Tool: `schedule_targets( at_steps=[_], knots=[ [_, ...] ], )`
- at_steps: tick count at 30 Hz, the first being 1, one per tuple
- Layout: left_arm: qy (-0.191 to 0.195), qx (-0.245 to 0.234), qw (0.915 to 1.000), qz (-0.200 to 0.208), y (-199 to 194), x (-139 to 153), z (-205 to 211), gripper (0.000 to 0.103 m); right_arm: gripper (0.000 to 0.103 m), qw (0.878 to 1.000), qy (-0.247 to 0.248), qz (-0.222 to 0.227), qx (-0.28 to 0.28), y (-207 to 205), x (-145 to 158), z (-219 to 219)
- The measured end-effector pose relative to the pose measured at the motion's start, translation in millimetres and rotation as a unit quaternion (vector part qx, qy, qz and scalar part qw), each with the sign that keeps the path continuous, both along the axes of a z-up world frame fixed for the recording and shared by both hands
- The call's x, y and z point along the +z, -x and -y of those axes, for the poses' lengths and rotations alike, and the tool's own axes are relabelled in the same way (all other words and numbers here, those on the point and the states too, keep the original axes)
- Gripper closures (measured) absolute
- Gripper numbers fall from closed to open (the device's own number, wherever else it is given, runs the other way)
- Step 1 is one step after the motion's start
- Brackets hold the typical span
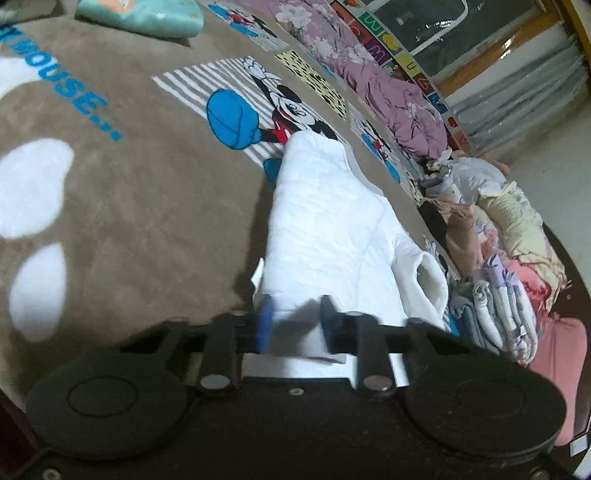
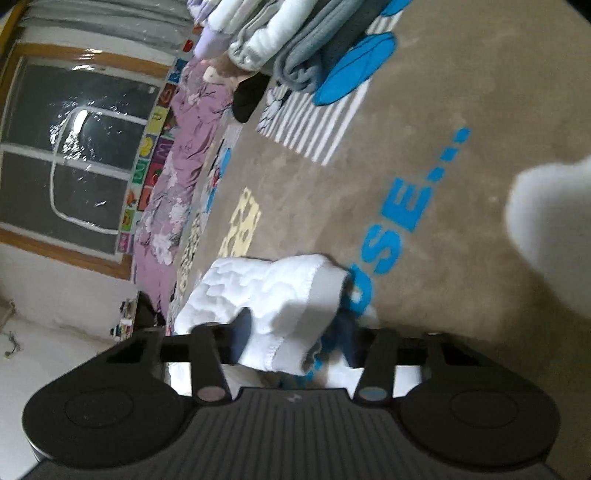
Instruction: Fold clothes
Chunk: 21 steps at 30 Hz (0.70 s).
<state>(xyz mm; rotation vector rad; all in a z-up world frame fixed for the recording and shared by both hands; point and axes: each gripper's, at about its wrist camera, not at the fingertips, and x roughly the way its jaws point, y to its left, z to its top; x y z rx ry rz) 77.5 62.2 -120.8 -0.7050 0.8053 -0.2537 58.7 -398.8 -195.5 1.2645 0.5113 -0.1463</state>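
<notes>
A white quilted garment (image 1: pixel 325 214) lies in a long folded strip on the brown cartoon-mouse blanket (image 1: pixel 147 192). My left gripper (image 1: pixel 295 317) is at the strip's near end, shut on a pinch of the white cloth between its blue-padded fingers (image 1: pixel 266 321). In the right wrist view the same white garment (image 2: pixel 266 284) is bunched at its hemmed edge. My right gripper (image 2: pixel 295 336) is shut on that bunch, with cloth filling the gap between its dark fingers (image 2: pixel 242 330). The garment's near edge is hidden behind each gripper body.
A stack of folded clothes (image 1: pixel 495 306) and a pink cushion (image 1: pixel 561 354) sit along the right edge of the blanket. A purple floral quilt (image 1: pixel 391 96) lies along the wall. A teal folded item (image 1: pixel 147 14) rests at the far end. Folded grey and white clothes (image 2: pixel 295 44) lie near a dark window (image 2: pixel 74 155).
</notes>
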Motion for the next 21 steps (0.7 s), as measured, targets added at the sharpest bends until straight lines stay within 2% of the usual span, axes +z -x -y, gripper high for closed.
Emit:
schedule_targets(
  at_steps=[1, 2, 3, 8, 10, 11, 12, 13, 14, 15, 17, 20, 21],
  knots=[
    [-0.001, 0.004, 1.0000, 0.006, 0, 1, -3, 0.103, 0.079, 1.000, 0.005, 0.002, 0.003, -3, 1, 0],
    [-0.001, 0.010, 0.9999, 0.013, 1, 3, -7, 0.103, 0.089, 1.000, 0.010, 0.004, 0.005, -6, 2, 0],
    [-0.001, 0.015, 0.9997, 0.020, 2, 6, -11, 0.103, 0.094, 1.000, 0.015, 0.006, 0.008, -8, 3, 0],
    [-0.002, 0.054, 0.9977, 0.041, 3, 14, -35, 0.103, 0.094, 0.998, 0.046, 0.033, -0.013, -16, 23, 21],
    [-0.011, 0.050, 0.9982, 0.031, 3, 15, -38, 0.103, 0.094, 0.998, 0.056, 0.032, -0.023, -22, 29, 35],
    [-0.007, 0.041, 0.9988, 0.026, 2, 15, -37, 0.100, 0.094, 0.998, 0.059, 0.025, -0.022, -26, 28, 41],
    [0.002, 0.029, 0.9994, 0.021, 1, 13, -36, 0.080, 0.091, 0.998, 0.061, 0.016, -0.020, -30, 27, 47],
    [0.006, 0.021, 0.9995, 0.021, 2, 12, -32, 0.053, 0.089, 0.998, 0.064, 0.008, -0.018, -34, 25, 52],
    [0.008, 0.016, 0.9996, 0.023, 3, 11, -27, 0.047, 0.078, 0.998, 0.066, -0.001, -0.024, -36, 22, 57],
    [0.004, 0.007, 0.9996, 0.026, 3, 11, -20, 0.047, 0.057, 0.998, 0.061, -0.006, -0.032, -34, 17, 59],
    [-0.012, -0.011, 0.9996, 0.022, 2, 7, -6, 0.047, 0.039, 0.998, 0.045, -0.001, -0.046, -27, 9, 62],
    [-0.030, -0.032, 0.9989, 0.014, 0, -1, 14, 0.055, 0.041, 0.998, 0.056, 0.024, -0.034, -18, -3, 55],
    [-0.042, -0.031, 0.9985, 0.014, 0, -3, 19, 0.069, 0.043, 0.997, 0.062, 0.031, -0.030, -16, -5, 53]
  ],
)
